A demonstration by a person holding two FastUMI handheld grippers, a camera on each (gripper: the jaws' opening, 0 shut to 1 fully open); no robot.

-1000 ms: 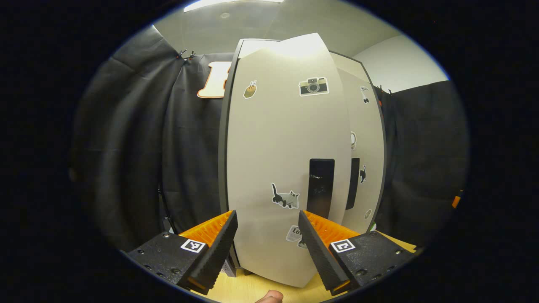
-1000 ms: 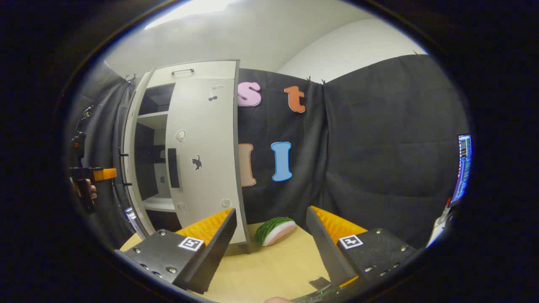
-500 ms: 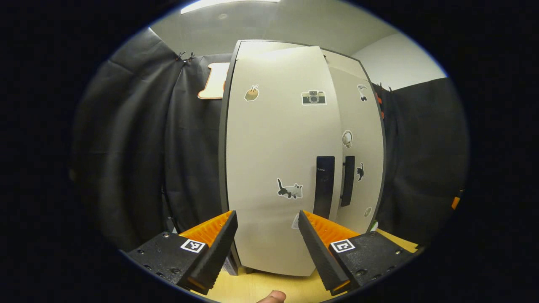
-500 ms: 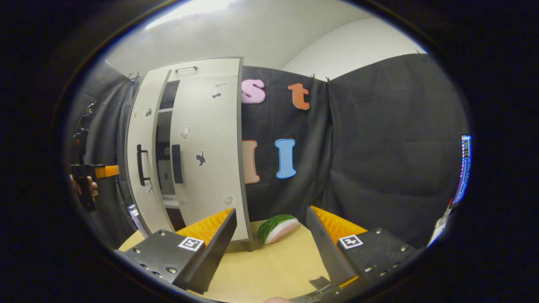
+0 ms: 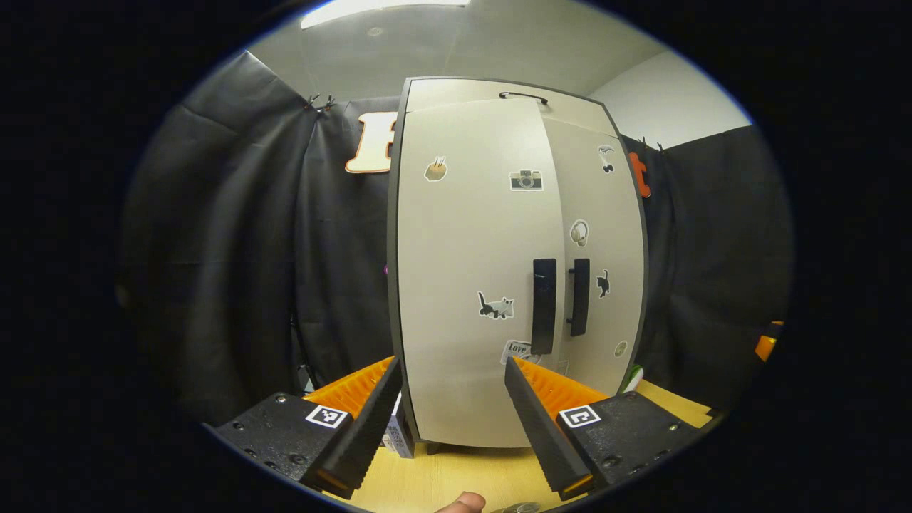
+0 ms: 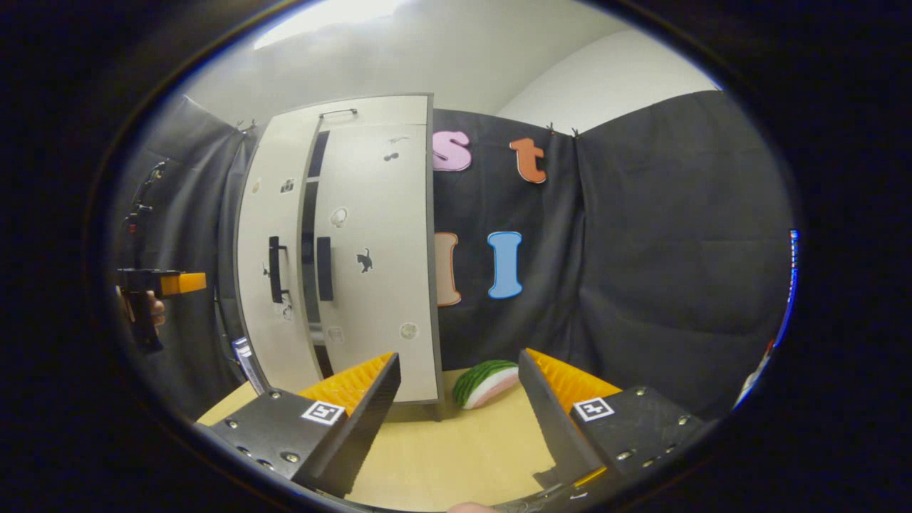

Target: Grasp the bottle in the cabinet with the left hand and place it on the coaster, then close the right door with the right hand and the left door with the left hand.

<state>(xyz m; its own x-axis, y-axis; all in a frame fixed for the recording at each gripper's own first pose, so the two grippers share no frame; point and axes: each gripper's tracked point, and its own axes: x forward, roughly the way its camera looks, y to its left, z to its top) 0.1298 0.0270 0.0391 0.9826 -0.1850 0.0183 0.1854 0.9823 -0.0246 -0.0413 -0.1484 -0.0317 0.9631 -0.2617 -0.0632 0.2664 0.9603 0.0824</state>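
Black cloth backs the cabinet, straight ahead of the left gripper, whose jaws stand wide and empty. Left door looks nearly shut; a dark gap shows beside the right door. Both seem stiff, light panels, best pushed flat near the handles. Right gripper gapes, empty, over the table. Bottle: I cannot tell where

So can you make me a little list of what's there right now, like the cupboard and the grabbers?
cabinet: pale, upright, on the wooden table
left door: nearly shut, dark gap beside it
right door: shut or almost
door handles: black, side by side
stickers: cat, camera
watermelon slice: on table, right of cabinet
left gripper: open, holding nothing
right gripper: open, holding nothing
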